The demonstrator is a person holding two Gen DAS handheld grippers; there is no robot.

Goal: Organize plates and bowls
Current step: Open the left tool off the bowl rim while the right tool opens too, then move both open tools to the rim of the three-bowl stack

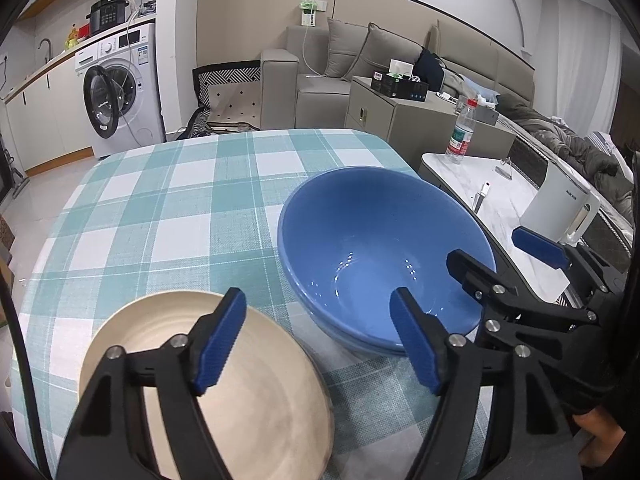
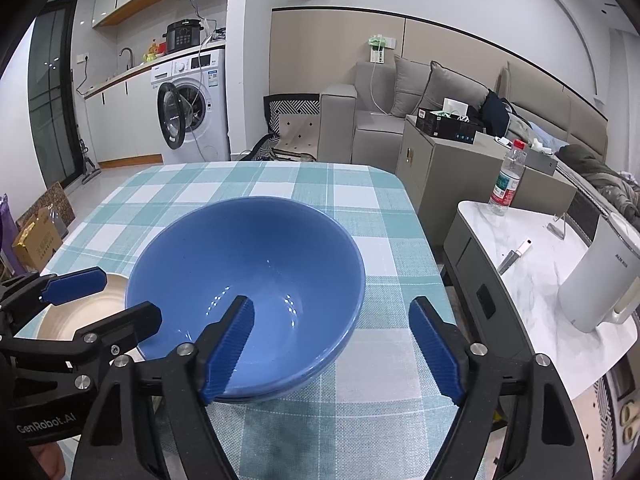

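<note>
Both grippers, left (image 1: 320, 340) and right (image 2: 332, 348), gaped wide and empty beside the blue bowls (image 1: 384, 248), seemingly two nested, with one cream plate (image 1: 240, 380), partly hidden, left of them.

Two blue bowls (image 2: 248, 280) nested near right, one cream plate (image 1: 224, 380) near left, one checked table (image 1: 160, 200) under them.

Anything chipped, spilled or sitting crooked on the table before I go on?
Nothing stands out. The blue bowl sits upright and empty on the checked tablecloth, apparently nested in a second blue bowl. The cream plate lies beside it, unbroken. Both the left gripper and right gripper are open.
</note>
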